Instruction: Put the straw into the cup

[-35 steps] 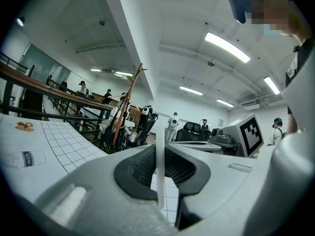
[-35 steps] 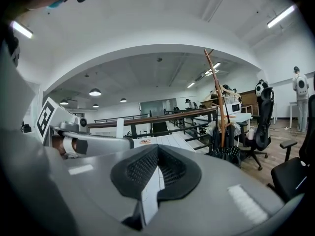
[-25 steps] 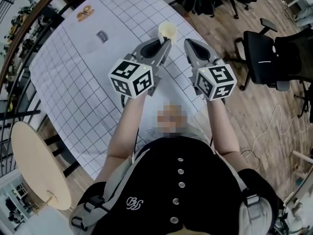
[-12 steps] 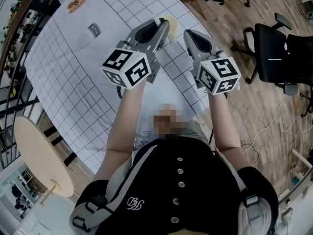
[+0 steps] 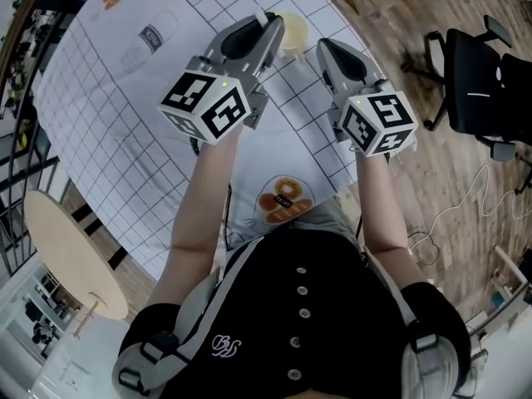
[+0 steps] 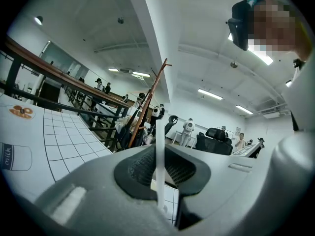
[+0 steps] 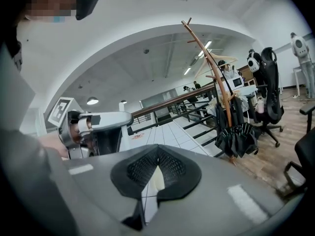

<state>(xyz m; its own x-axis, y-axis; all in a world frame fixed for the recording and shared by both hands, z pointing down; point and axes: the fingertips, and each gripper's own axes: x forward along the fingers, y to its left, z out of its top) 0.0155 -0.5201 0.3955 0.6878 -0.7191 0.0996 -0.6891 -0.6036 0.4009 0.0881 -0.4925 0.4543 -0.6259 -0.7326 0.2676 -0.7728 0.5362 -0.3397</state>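
Observation:
A pale yellow cup (image 5: pixel 294 30) stands on the grid-patterned table near its far right edge. My left gripper (image 5: pixel 266 25) reaches to the cup's left side and hides part of its rim. In the left gripper view the left gripper (image 6: pixel 160 155) is shut on a thin white straw (image 6: pixel 160 146) that stands upright between the pads. My right gripper (image 5: pixel 327 50) hovers just right of the cup, shut with nothing in it. In the right gripper view a cream sliver of the cup (image 7: pixel 156 180) shows through the slit behind the right gripper (image 7: pixel 157 152).
A white grid cloth (image 5: pixel 125 115) covers the table, printed with a milk bottle (image 5: pixel 155 33) and a biscuit picture (image 5: pixel 283 199). A black office chair (image 5: pixel 486 73) stands on the wooden floor at right. A round wooden table (image 5: pixel 62 256) sits lower left. A railing and a coat stand (image 7: pixel 221 92) lie beyond.
Both grippers have moved forward and lower toward the cup. The left gripper's tips now overlap the cup's left rim, where before the cup stood clear beyond them.

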